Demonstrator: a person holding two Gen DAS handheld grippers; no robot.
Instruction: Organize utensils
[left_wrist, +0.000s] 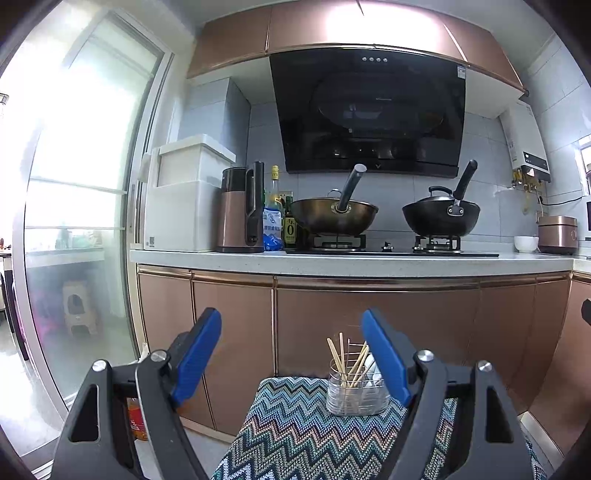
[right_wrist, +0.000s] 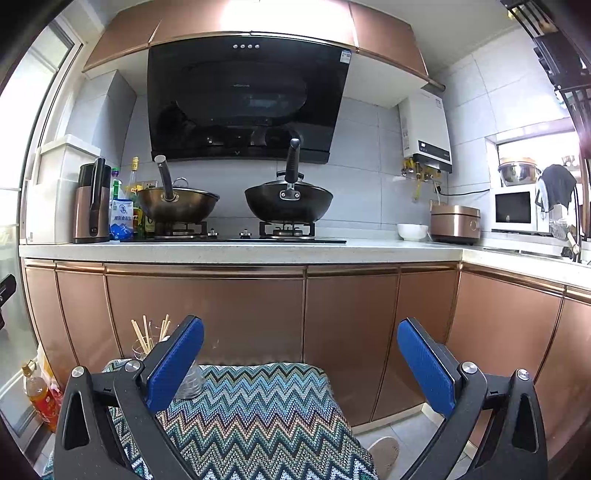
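Note:
A clear utensil holder (left_wrist: 356, 393) with a wire frame stands at the far end of a surface covered by a zigzag cloth (left_wrist: 295, 432). It holds several wooden chopsticks (left_wrist: 349, 360) and something white. My left gripper (left_wrist: 291, 354) is open and empty, held above the cloth, with the holder just inside its right finger. In the right wrist view the holder (right_wrist: 188, 384) sits behind the left finger, chopsticks (right_wrist: 146, 334) poking up. My right gripper (right_wrist: 301, 365) is open and empty above the cloth (right_wrist: 258, 413).
Copper cabinet doors (right_wrist: 207, 317) stand close behind the cloth. The counter (right_wrist: 236, 251) above carries two woks (right_wrist: 288, 205) on a hob, a kettle (right_wrist: 90, 206), bottles, a bowl (right_wrist: 412, 232) and a rice cooker (right_wrist: 456, 223). An oil bottle (right_wrist: 38, 397) stands on the floor at left.

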